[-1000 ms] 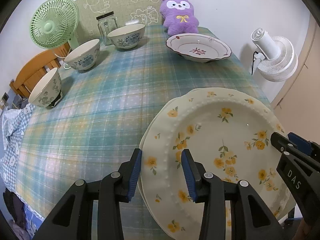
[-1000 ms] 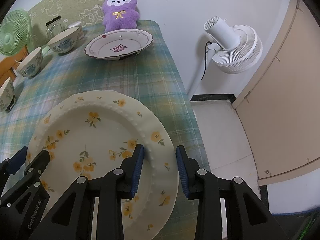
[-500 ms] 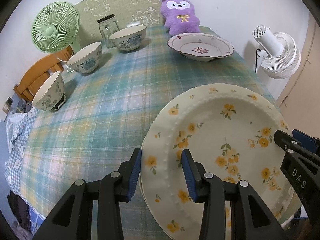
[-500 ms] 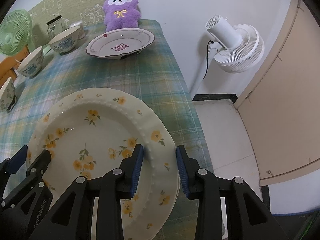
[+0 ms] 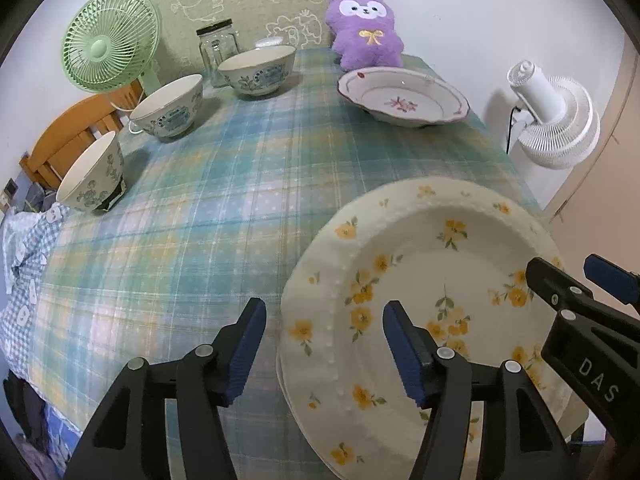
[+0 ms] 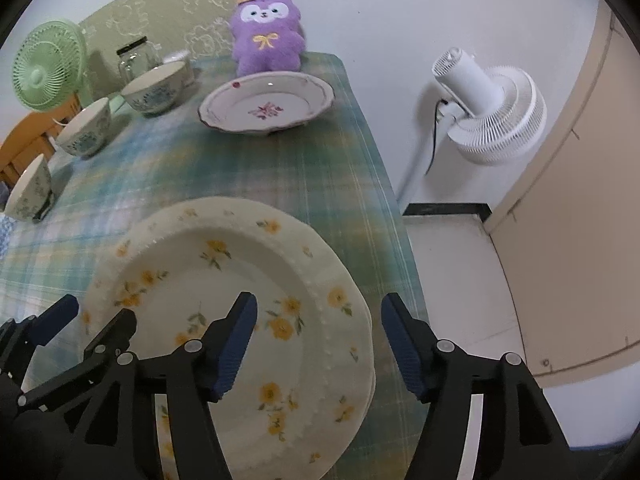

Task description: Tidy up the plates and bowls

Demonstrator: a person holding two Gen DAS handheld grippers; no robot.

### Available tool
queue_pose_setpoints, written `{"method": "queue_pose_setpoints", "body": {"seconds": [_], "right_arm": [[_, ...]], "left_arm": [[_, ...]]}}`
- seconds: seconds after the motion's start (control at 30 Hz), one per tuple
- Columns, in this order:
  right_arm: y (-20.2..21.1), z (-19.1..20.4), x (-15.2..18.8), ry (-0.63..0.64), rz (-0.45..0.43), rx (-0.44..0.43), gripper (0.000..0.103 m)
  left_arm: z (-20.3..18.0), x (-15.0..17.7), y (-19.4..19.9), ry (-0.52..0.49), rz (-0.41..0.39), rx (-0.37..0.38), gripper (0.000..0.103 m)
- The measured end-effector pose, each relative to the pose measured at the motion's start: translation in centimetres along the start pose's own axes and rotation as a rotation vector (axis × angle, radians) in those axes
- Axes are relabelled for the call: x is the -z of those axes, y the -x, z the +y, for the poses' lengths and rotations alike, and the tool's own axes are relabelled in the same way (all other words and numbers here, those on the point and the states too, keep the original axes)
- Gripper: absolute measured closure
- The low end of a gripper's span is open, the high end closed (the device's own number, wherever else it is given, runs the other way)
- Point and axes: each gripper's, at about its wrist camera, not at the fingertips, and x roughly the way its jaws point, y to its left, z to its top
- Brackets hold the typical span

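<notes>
The yellow-flowered plate is set on a second one at the desk's near edge; both grippers' fingers are spread wide, holding nothing. Next, the pink-flowered plate is judged due for collection.

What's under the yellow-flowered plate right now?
Under the yellow-flowered plate, a second plate's rim peeks out at the right edge, both on the plaid tablecloth. The top plate hides the lower plate's face and pattern.

Cream yellow-flowered plate lies lower right atop another plate; maroon-rimmed floral plate upper right; three blue-patterned bowls upper left, upright.
</notes>
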Motion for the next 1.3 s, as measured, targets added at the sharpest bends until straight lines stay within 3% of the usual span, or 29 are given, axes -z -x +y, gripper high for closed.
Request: {"method": "queue_pose_setpoints", "body": {"seconds": [0.17, 0.4, 0.97, 1.3], "right_arm": [[1.0, 0.5, -0.9, 0.018, -0.014, -0.026, 0.034], [3.9, 1.1, -2.6, 0.027, -0.046, -0.038, 0.034], [10.7, 3.9, -5.2, -0.023, -0.19, 0.014, 0.034], [11.1, 3.5, -8.4, -0.01, -0.242, -0.007, 0.034]], "left_arm": [[0.2, -0.9, 1.1, 0.012, -0.026, 0.015, 0.034], [1.0, -2.7, 4.0, 0.023, -0.078, 0.019, 0.035], [4.8, -6.5, 8.5, -0.01, -0.17, 0.123, 0.035], [4.4, -8.9, 8.8, -0.012, -0.21, 0.087, 0.036]]}}
